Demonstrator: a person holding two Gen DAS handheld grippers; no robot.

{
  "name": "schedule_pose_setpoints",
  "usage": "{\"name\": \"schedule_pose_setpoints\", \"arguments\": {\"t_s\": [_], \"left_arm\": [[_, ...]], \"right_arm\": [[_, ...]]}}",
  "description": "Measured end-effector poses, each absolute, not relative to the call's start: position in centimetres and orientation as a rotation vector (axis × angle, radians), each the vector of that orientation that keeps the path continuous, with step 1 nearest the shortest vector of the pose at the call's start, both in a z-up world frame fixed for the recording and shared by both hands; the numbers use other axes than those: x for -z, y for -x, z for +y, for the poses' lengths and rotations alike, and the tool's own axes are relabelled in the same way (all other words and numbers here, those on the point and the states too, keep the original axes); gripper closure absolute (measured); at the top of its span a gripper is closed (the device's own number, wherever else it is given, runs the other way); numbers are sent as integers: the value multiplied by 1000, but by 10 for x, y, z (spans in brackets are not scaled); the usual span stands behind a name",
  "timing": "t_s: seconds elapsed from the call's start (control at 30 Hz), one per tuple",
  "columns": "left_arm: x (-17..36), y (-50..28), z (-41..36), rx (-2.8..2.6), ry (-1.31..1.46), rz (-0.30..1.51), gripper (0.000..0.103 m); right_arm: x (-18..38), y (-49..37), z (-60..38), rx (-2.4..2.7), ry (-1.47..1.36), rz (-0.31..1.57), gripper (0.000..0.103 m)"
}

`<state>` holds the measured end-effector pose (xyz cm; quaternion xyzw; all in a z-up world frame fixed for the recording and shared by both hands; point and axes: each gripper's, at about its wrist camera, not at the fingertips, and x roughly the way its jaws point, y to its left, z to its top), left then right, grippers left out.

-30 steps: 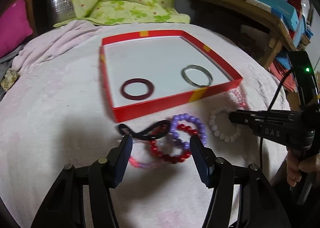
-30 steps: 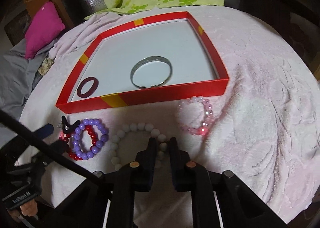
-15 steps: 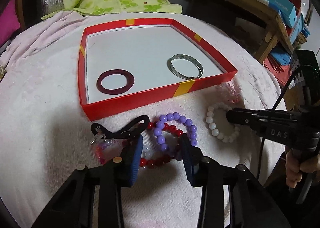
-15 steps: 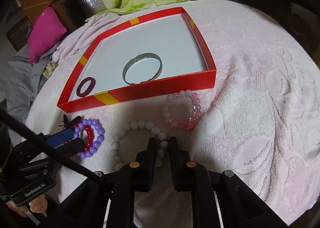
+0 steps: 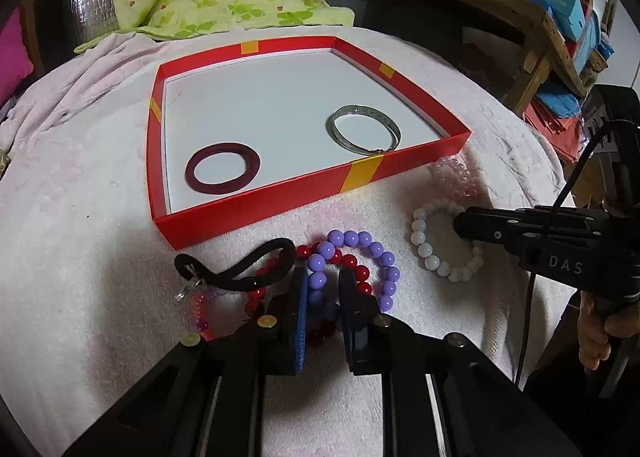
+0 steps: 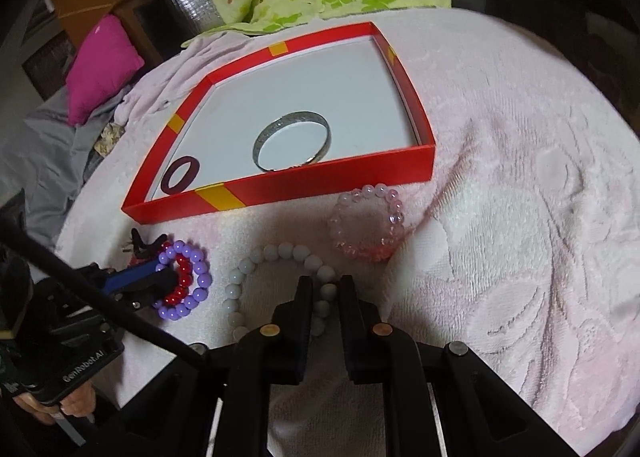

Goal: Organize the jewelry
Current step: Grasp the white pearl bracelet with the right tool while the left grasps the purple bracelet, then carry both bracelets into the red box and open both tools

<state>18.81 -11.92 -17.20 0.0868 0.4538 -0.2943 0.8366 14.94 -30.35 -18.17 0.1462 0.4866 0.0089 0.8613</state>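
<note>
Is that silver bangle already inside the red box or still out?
Inside. The silver bangle lies flat on the red box's white floor, near its front wall.

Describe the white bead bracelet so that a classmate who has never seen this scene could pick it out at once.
Find the red tray on the pink blanket. On the blanket in front of the tray's near wall lie several bead bracelets. The white bracelet is the one in the middle, between the purple bracelet and the clear pink bracelet; only it has plain, milky white beads.
</note>
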Motion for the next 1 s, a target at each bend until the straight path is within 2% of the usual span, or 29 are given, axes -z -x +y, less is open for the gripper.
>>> {"name": "schedule_pose_setpoints", "arguments": {"t_s": [0.2,0.27,1.0], "left_arm": [[162,-179,-110,657,-186,918,88],[158,-179,-104,662,-171,911,93],[127,-186,-38,595,-22,819,93]], "right_arm": [[174,-151,-298,-30,-311,991,92],[171,-151,-295,-39,-312,981,92],[128,-151,-264,-116,-332,782,93]]}}
